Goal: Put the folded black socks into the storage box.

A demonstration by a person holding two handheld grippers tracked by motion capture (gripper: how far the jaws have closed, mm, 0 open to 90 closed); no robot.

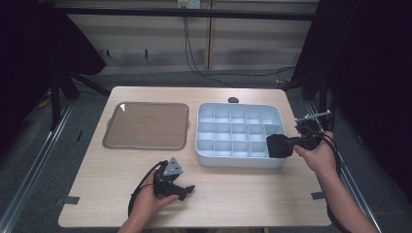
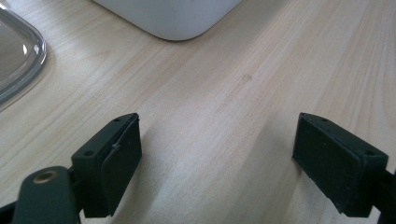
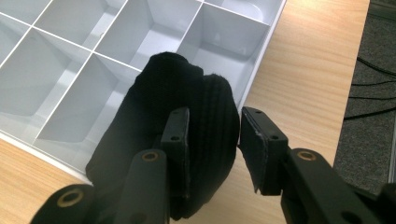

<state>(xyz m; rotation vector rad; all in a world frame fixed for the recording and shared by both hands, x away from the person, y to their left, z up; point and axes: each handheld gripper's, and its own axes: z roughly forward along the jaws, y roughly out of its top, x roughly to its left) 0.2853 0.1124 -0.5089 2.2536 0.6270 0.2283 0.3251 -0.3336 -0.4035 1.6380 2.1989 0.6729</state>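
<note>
- My right gripper [image 3: 212,140] hangs over the near right corner of the white divided tray [image 1: 206,145], at the right edge of the table [image 1: 121,194].
- Between its jaws sits a black rolled sock [image 3: 187,121], a dark ribbed bundle; the same black sock [image 1: 278,145] shows at the tray's front right corner from above.
- My right jaws stand partly apart. The left pad lies against the fabric, and the right pad sits just beside it with a thin sliver of wood showing between, so I do not clamp the bundle.
- The sock's long axis runs from my jaws up and away toward the tray's cells, its rounded end pointing into the tray and its other end low by my jaws.
- My left gripper [image 2: 217,158] rests low on the bare table, jaws wide apart with only wood between them.
- A clear lid [image 1: 145,125] lies flat to the left of the tray.
</note>
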